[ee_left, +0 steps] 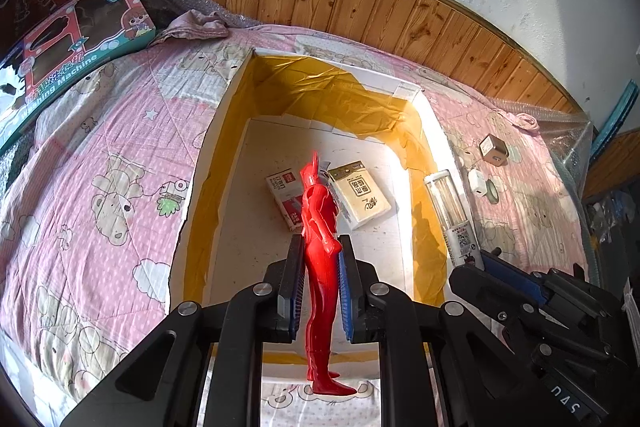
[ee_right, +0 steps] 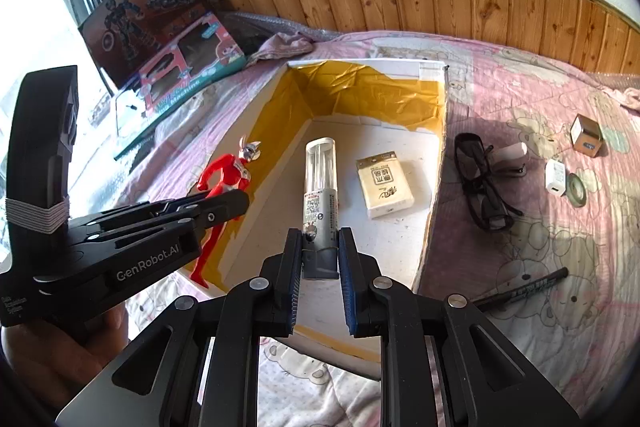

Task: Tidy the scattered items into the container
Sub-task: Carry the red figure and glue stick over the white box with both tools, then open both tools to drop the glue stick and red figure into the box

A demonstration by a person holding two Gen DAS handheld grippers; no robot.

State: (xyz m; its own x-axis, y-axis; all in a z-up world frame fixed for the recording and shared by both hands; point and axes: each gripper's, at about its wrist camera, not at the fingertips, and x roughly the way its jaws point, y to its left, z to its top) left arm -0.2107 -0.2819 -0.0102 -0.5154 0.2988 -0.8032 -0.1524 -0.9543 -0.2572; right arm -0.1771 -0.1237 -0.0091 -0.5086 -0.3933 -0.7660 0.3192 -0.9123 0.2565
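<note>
My left gripper point(ee_left: 320, 247) is shut on a red toy figure point(ee_left: 320, 223), held by its waist above the white foam box point(ee_left: 224, 115) lined with yellow tape. On the box floor lie a red-and-white small carton point(ee_left: 286, 193) and a tissue pack point(ee_left: 362, 197). My right gripper point(ee_right: 320, 239) is shut on the dark base of a clear labelled tube point(ee_right: 320, 179), which points into the box point(ee_right: 438, 167). The right wrist view shows the left gripper point(ee_right: 234, 201) with the figure point(ee_right: 224, 171) over the box's left wall.
On the pink bedspread right of the box lie black glasses point(ee_right: 480, 183), a pen point(ee_right: 524, 287), a white charger point(ee_right: 556, 179), a tape roll point(ee_right: 578, 189) and a small cardboard box point(ee_right: 586, 135). Toy boxes point(ee_right: 192, 75) lean at the back left. A wood headboard runs behind.
</note>
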